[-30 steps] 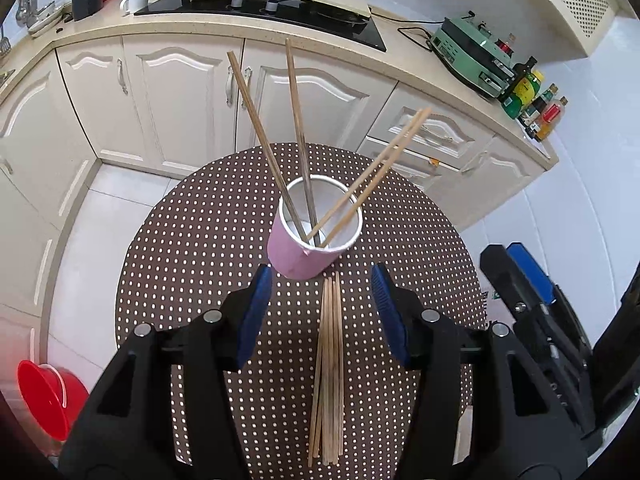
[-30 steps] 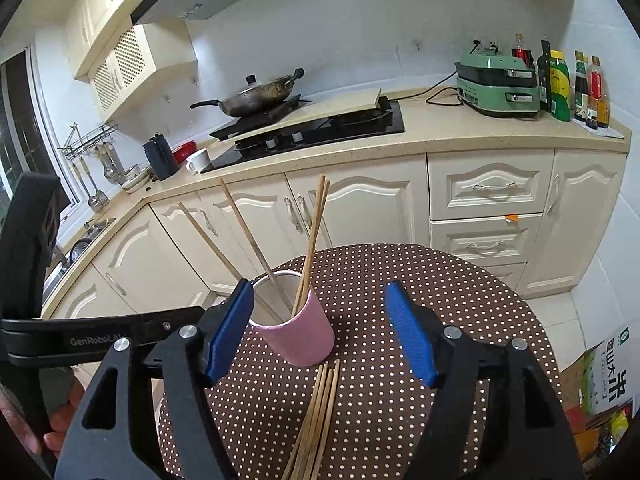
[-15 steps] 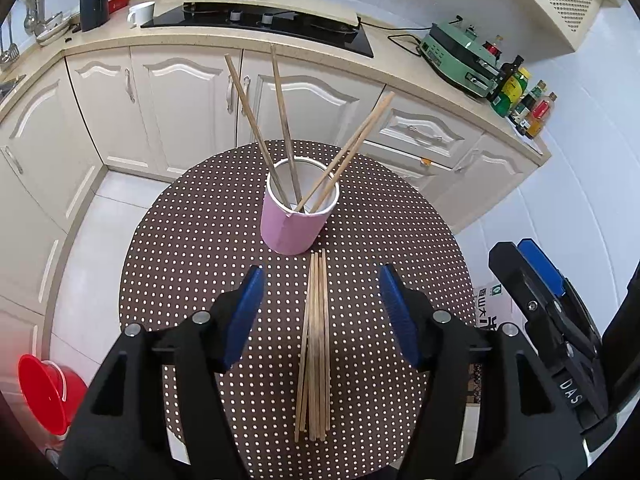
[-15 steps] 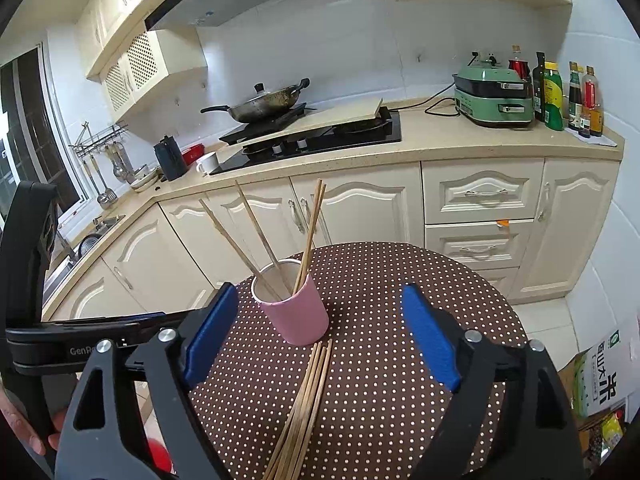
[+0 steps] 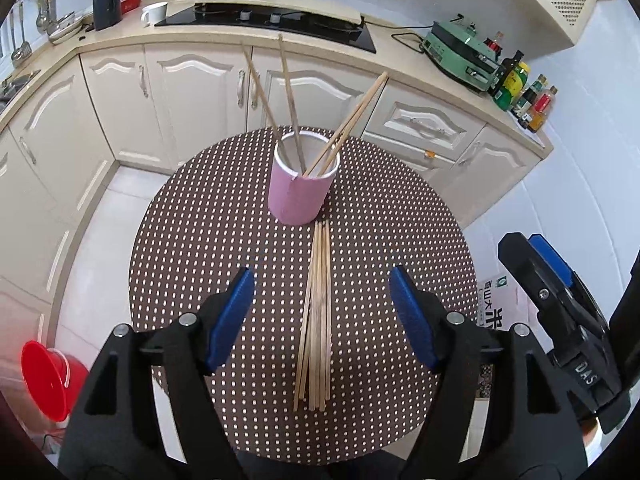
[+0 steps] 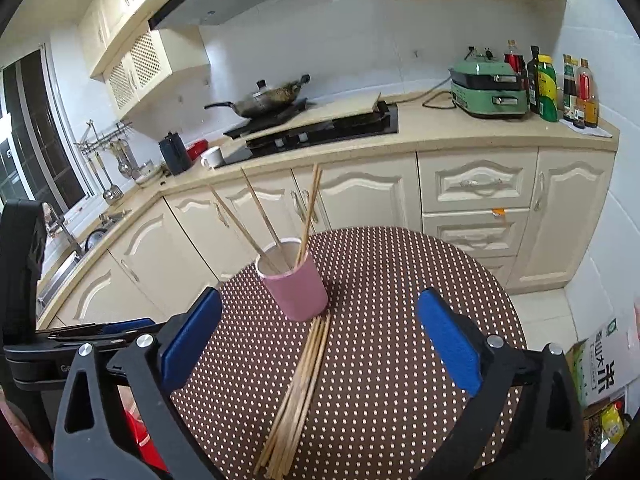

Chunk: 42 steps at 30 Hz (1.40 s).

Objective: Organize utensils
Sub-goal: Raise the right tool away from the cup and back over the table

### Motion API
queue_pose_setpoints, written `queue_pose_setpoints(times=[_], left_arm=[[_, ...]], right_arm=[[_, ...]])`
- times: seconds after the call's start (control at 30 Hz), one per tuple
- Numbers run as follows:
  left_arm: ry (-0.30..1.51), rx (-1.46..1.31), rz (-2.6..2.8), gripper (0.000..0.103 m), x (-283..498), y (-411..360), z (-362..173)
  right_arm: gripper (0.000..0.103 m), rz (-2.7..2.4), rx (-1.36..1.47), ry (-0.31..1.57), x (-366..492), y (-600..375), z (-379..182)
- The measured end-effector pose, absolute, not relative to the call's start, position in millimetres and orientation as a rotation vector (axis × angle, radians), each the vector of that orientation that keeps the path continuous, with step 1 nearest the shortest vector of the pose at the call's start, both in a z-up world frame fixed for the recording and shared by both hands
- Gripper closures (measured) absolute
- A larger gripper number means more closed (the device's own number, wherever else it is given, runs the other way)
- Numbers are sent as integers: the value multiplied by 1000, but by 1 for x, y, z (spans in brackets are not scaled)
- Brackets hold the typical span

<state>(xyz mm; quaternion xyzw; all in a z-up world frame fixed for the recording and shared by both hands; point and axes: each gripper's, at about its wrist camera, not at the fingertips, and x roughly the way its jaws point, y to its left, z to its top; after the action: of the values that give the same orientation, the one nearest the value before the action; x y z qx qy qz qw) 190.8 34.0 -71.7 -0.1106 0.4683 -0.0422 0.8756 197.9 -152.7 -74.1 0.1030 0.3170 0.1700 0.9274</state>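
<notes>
A pink cup [image 5: 298, 190] stands on the round brown dotted table [image 5: 208, 240] and holds several wooden chopsticks [image 5: 288, 92] that lean outward. A bundle of several loose chopsticks [image 5: 316, 316] lies flat on the table in front of the cup. My left gripper [image 5: 322, 316] is open and empty, raised above the near end of the bundle. My right gripper [image 6: 320, 340] is open and empty, also above the bundle [image 6: 300, 388], with the cup [image 6: 296, 284] ahead of it. The right gripper also shows at the right edge of the left wrist view [image 5: 560, 304].
Cream kitchen cabinets [image 5: 188, 100] and a counter with a hob [image 5: 268, 20] run behind the table. A green appliance [image 6: 488, 88] and bottles [image 6: 548, 84] stand at the counter's right. A red bucket [image 5: 46, 380] sits on the floor left of the table, a box [image 6: 604, 360] to the right.
Both grippers have pulled back and up from the cup, which now looks smaller and farther. The cup and the loose chopsticks have not moved.
</notes>
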Motion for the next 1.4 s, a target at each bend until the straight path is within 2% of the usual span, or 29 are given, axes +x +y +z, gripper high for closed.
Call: queue_pose_setpoints(times=[0.33, 0.73, 1.4], left_arm=[[1030, -232, -72, 30, 178, 35, -96], [1120, -241, -108, 30, 199, 45, -139], [1402, -195, -160, 30, 250, 58, -227]], right_arm=[[8, 346, 177, 787, 192, -142, -103], [8, 269, 195, 948, 207, -129, -142], [8, 116, 140, 1264, 245, -102, -221]])
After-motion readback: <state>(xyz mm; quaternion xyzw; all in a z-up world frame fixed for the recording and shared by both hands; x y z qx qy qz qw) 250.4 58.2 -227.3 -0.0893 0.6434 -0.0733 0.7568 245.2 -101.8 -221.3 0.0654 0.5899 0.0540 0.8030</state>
